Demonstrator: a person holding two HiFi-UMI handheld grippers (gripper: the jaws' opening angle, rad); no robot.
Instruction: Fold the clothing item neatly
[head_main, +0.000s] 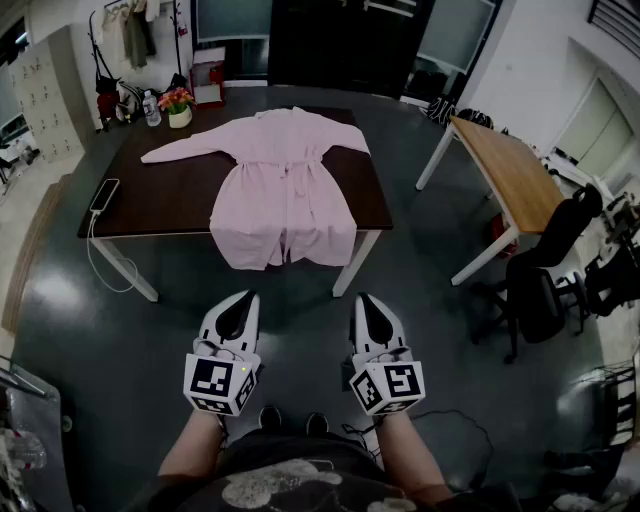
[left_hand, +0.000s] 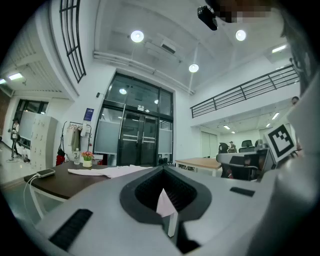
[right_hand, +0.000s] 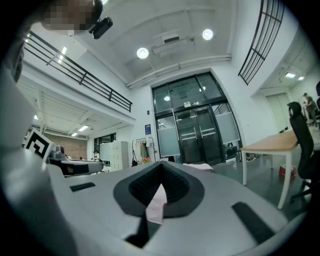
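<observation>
Pink cloth, a long-sleeved robe (head_main: 285, 180), spread front-up and unfolded on a dark brown rectangular table with white legs (head_main: 150, 205). Both sleeves stretched out sideways, the left one reaching far across the tabletop, the right one shorter and angled toward the far corner. A belt or tie hanging down the middle. Lower hem draped over the near edge of the table, dangling in front of it.

On the same tabletop, well apart from the robe: a white phone (head_main: 105, 194) near the left edge, with a white cable (head_main: 100, 262) trailing down to the floor; at the far left corner a small pot of orange and pink flowers (head_main: 178, 104), just beside a clear plastic bottle (head_main: 151, 108).

Down at the bottom of the head view, the white left gripper (head_main: 238, 305) and the white right gripper (head_main: 366, 300), side by side, held level and aimed at the table. Both well short of the robe, with bare dark floor between. Jaws of each clenched tight together, grasping nothing.

Off to the right, a light wooden table on white legs (head_main: 510, 170), and near it a black office chair (head_main: 545, 270).
</observation>
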